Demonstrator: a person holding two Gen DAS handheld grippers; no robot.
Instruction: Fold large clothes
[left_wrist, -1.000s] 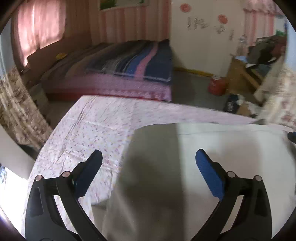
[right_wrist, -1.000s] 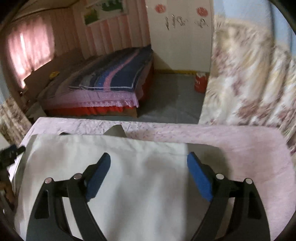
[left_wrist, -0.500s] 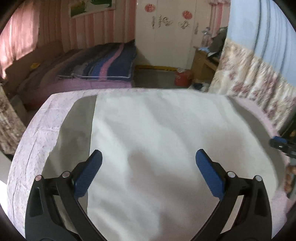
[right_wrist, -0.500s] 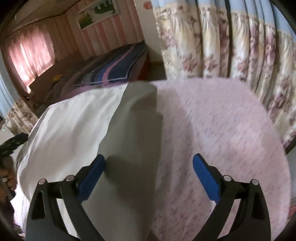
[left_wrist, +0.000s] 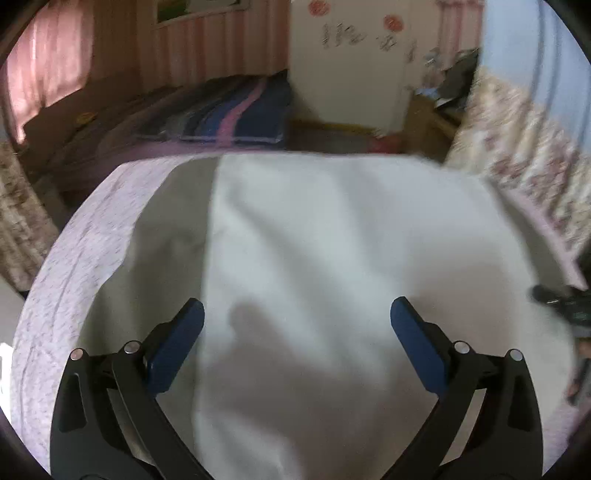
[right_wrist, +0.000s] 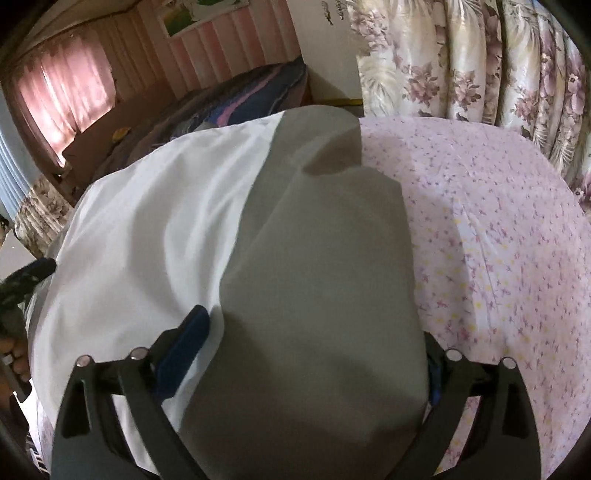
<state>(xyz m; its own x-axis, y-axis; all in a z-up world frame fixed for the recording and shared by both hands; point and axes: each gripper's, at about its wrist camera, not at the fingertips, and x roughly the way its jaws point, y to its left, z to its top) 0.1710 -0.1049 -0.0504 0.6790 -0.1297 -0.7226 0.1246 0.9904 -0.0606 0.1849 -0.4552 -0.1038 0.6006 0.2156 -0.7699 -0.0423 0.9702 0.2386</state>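
The garment (left_wrist: 332, 258), white with grey side panels, lies spread on the pink floral bed (right_wrist: 498, 240); it looks light, soft and limp, best taken at the grey edge (right_wrist: 314, 277); the right hand-held gripper (right_wrist: 303, 358) is closing, probably around that edge; the left hand-held gripper (left_wrist: 295, 332) gapes wide, empty, over the white middle; curtains (right_wrist: 480, 55) hang beyond the bed, nothing blocks.

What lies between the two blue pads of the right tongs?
The grey side panel of the white garment bulges up between the closing right tongs, hiding most of the right pad. This shows in the right wrist view.
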